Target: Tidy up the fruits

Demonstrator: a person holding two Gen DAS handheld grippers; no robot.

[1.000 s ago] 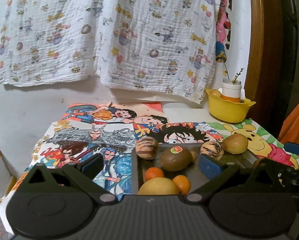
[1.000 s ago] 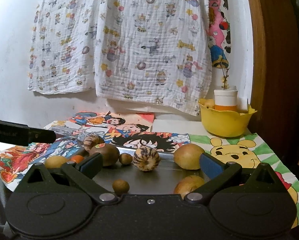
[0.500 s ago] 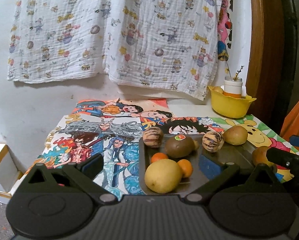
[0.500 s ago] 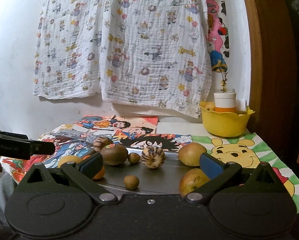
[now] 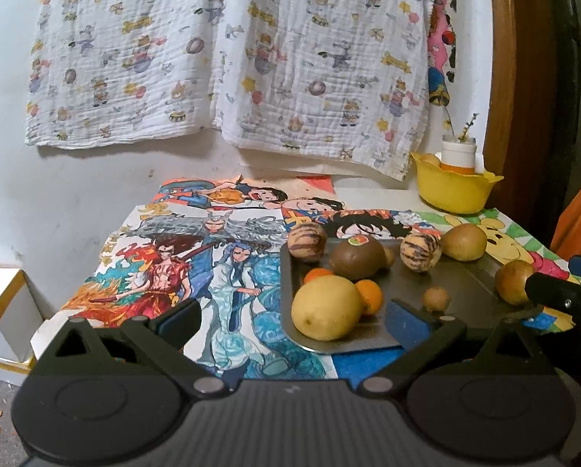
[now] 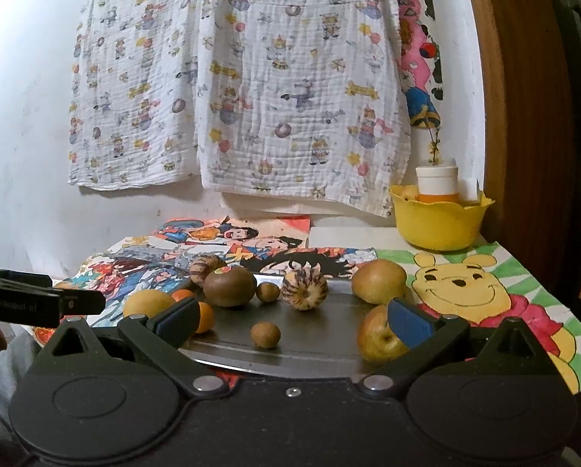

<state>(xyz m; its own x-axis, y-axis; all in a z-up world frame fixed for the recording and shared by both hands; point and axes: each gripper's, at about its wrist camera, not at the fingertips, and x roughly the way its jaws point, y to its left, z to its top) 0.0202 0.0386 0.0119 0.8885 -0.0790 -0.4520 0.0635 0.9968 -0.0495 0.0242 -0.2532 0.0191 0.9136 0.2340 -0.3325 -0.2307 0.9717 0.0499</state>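
Observation:
A grey metal tray (image 5: pixel 461 292) (image 6: pixel 321 338) on the table holds several fruits: a large yellow fruit (image 5: pixel 326 306) (image 6: pixel 148 303), small oranges (image 5: pixel 369 296), a brown kiwi with a sticker (image 5: pixel 355 258) (image 6: pixel 229 286), two striped fruits (image 5: pixel 421 252) (image 6: pixel 304 290), pears (image 5: pixel 463 241) (image 6: pixel 379 282) and a small brown fruit (image 5: pixel 436 299) (image 6: pixel 265 335). My left gripper (image 5: pixel 292 321) is open and empty, held back from the tray's near left corner. My right gripper (image 6: pixel 294 321) is open and empty before the tray's front edge, with a pear (image 6: pixel 378 336) by its right finger.
A yellow bowl (image 5: pixel 454 188) (image 6: pixel 438 220) with a white and orange jar stands at the back right. Cartoon drawings (image 5: pixel 197 264) cover the table. A patterned cloth (image 6: pixel 236 78) hangs on the wall. A wooden frame (image 6: pixel 524 116) rises on the right. A white box (image 5: pixel 2 311) sits low on the left.
Both grippers have drawn back and up from the tray, so more of the table and tray front edge shows. No fruit has moved. Both stay open.

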